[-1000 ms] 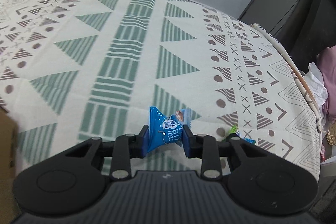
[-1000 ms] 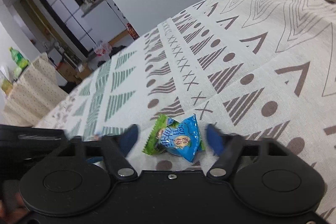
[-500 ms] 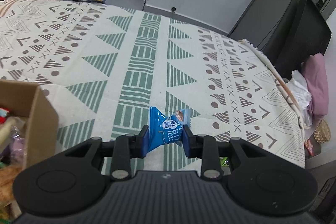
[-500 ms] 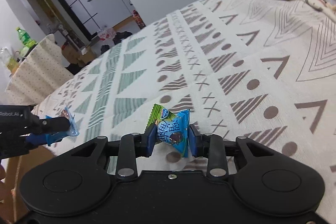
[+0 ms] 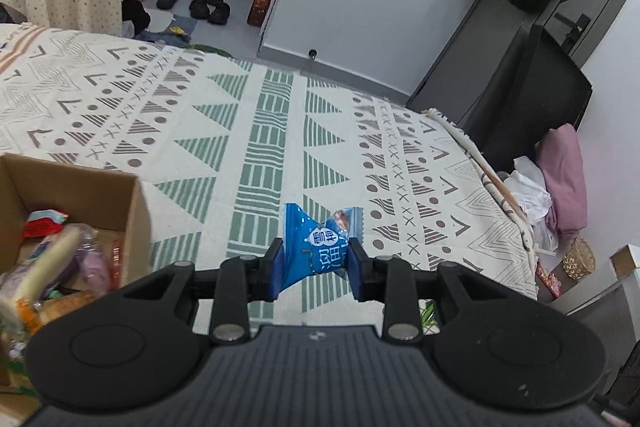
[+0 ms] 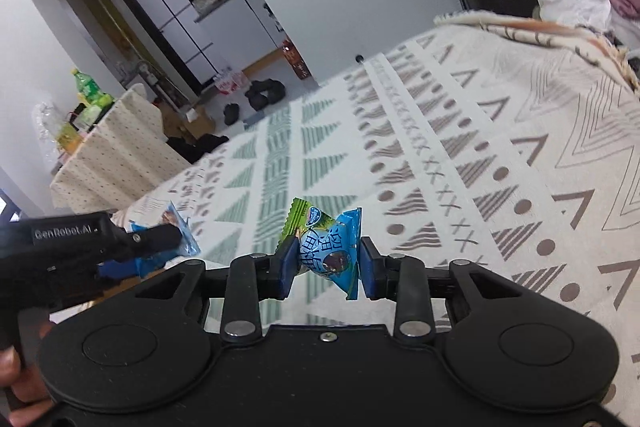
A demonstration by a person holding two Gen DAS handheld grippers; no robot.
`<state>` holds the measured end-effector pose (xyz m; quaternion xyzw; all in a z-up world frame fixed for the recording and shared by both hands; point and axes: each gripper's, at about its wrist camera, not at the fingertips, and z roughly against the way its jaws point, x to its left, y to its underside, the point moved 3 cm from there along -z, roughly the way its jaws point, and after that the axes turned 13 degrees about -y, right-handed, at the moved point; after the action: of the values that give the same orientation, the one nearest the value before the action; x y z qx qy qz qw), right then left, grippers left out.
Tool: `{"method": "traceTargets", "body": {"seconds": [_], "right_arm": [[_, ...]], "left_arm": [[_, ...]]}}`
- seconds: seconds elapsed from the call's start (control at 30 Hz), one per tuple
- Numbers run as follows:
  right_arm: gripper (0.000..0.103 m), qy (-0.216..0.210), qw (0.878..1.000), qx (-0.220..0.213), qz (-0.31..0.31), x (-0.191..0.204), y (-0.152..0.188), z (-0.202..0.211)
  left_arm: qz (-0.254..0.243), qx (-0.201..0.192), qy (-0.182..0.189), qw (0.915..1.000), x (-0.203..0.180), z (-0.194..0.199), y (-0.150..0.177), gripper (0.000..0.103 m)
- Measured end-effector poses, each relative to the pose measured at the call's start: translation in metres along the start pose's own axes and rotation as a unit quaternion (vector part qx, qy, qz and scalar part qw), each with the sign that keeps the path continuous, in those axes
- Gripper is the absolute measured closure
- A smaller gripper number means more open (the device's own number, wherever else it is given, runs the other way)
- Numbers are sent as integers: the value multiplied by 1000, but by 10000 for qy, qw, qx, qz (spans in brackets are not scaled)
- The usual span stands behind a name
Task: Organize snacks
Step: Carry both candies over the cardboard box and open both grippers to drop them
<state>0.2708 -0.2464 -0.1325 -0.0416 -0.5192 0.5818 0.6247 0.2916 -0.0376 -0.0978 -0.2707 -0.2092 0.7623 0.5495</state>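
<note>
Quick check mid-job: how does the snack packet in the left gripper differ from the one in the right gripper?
The left gripper pinches an all-blue crinkled plastic packet; the right gripper pinches a blue plastic packet with a green end. The all-blue packet hangs beside the open cardboard box of snacks, while the blue-and-green one is over the patterned cloth. Both are small sealed pillow packs, squeezed at the middle and lifted off the cloth.

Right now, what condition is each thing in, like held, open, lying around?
left gripper: shut on blue snack packet.
blue snack packet: pinched, lifted off the bedspread.
right gripper: shut on green-and-blue snack packet.
green-and-blue snack packet: pinched, lifted.
cardboard box: open, snacks inside.
</note>
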Motion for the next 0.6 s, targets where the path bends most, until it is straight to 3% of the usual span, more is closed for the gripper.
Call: {"method": "traceTargets", "body": {"seconds": [0.6], "right_arm": [[71, -257, 9975, -270, 604, 85, -3, 33]], "left_arm": [[405, -434, 29, 9982, 56, 77, -9, 72]]}}
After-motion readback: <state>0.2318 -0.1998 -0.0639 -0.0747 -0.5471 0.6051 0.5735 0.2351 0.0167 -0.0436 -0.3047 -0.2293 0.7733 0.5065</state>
